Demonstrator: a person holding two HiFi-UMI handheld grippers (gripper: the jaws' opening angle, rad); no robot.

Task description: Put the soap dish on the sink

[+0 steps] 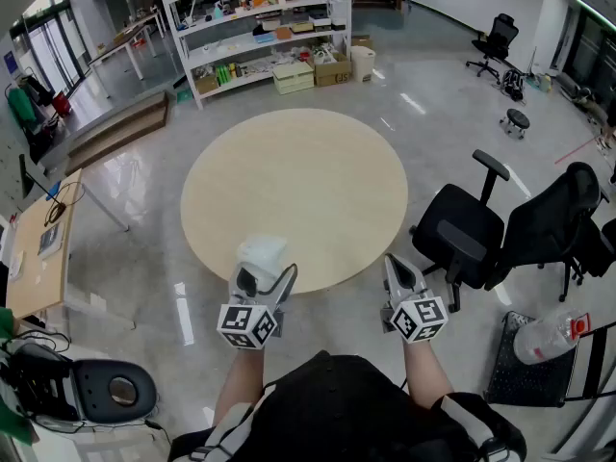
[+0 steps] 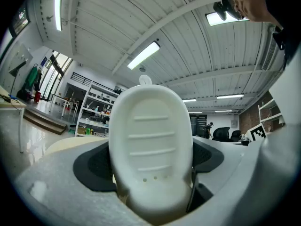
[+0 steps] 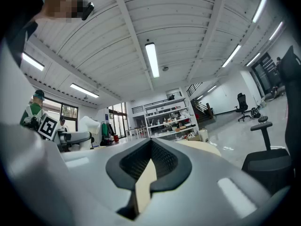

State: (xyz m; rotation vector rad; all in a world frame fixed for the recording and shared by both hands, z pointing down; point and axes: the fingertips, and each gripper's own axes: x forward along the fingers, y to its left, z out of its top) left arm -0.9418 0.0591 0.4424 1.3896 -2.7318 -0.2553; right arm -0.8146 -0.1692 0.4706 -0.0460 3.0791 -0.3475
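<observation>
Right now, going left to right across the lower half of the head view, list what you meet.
wooden desk → left gripper, holding the soap dish → right gripper → black office chair → plastic bottle

Big round beige counter [image 1: 294, 195] sits in the middle of a shiny grey floor [image 1: 144, 210]. Behind it is a white shelf unit [image 1: 255, 17] crammed with stuff, with cardboard boxes [image 1: 322, 68] at its foot. 2 black office chairs [image 1: 467, 234] are parked just right of the counter. 1 more chair [image 1: 496, 37] is way off by the far wall, with a little stool [image 1: 517, 120] near it. Wooden desk [image 1: 38, 248] on the left, low steps [image 1: 115, 128] beyond it.
</observation>
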